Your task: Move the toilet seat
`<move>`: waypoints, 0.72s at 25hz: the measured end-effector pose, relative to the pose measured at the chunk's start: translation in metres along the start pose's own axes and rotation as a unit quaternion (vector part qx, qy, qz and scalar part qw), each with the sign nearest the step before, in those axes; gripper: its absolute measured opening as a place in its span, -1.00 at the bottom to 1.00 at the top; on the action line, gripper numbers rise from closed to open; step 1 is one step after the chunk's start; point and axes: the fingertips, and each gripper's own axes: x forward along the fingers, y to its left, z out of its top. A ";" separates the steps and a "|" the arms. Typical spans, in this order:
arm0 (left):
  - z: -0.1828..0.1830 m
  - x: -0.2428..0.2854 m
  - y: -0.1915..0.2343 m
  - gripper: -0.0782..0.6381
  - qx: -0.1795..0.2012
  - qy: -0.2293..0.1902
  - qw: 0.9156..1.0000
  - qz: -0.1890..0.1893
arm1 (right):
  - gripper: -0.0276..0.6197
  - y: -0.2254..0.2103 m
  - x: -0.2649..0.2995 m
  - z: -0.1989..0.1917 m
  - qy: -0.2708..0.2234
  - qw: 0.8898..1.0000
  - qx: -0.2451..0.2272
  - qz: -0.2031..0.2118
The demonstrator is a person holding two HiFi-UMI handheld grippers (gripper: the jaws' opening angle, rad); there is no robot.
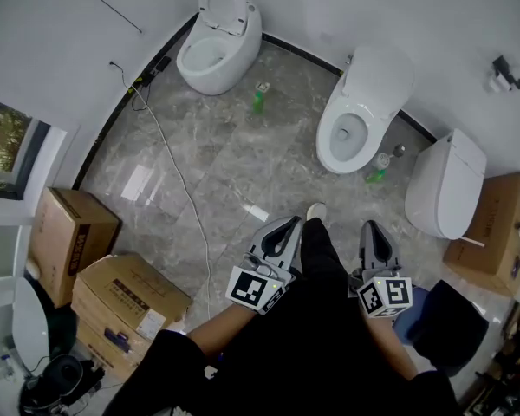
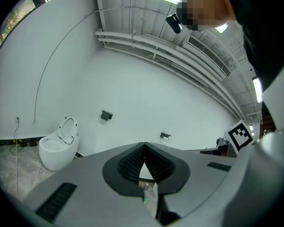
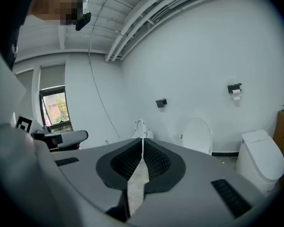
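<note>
I'm seeing the middle toilet [image 1: 360, 111] gleaming glossy white, the floor [image 1: 217, 172] around it shining like polished stone, and the cardboard boxes [image 1: 126, 297] left of it looking matt.

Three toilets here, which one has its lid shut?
The right-hand toilet, beside the cardboard box; the middle toilet and left toilet show open bowls.

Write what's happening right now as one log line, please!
left claw: shut, empty | right claw: shut, empty | left toilet: seat up | middle toilet: lid up | right toilet: lid down | touching: nothing
</note>
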 end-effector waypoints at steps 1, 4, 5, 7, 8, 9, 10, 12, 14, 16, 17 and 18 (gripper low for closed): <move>-0.002 0.005 0.001 -0.74 0.001 0.003 1.000 0.001 | -0.82 -0.002 0.004 0.002 -0.001 1.000 -0.003 0.000; -0.005 0.023 0.001 -0.74 0.004 0.011 1.000 0.000 | -0.82 -0.013 0.017 0.008 -0.010 1.000 -0.003 0.013; -0.006 0.031 0.000 -0.74 0.000 0.013 1.000 -0.001 | -0.82 -0.018 0.023 0.009 -0.012 1.000 0.001 0.022; -0.007 0.052 0.001 -0.74 -0.018 0.017 1.000 -0.001 | -0.82 -0.031 0.037 0.014 -0.012 0.999 0.007 0.031; -0.008 0.064 0.005 -0.74 -0.030 0.020 0.999 0.001 | -0.82 -0.038 0.046 0.017 -0.011 0.999 0.008 0.029; -0.009 0.076 0.009 -0.74 -0.039 0.024 0.999 0.006 | -0.82 -0.046 0.057 0.019 -0.008 1.000 0.008 0.026; -0.011 0.087 0.013 -0.74 -0.042 0.030 0.999 0.010 | -0.82 -0.054 0.067 0.021 -0.008 1.000 0.008 0.024; -0.013 0.113 0.017 -0.74 -0.033 0.040 0.999 0.011 | -0.82 -0.070 0.086 0.029 -0.014 1.000 0.007 0.025; -0.014 0.143 0.018 -0.74 -0.015 0.050 0.999 0.002 | -0.82 -0.086 0.105 0.036 -0.019 0.999 0.008 0.026; -0.014 0.173 0.018 -0.74 -0.002 0.059 0.998 -0.006 | -0.82 -0.101 0.120 0.040 -0.012 1.000 0.016 0.024; -0.014 0.188 0.018 -0.74 0.002 0.062 0.998 -0.008 | -0.82 -0.108 0.127 0.040 -0.007 0.999 0.018 0.026; -0.013 0.202 0.019 -0.74 0.005 0.063 0.998 -0.010 | -0.82 -0.115 0.133 0.040 -0.003 1.000 0.015 0.026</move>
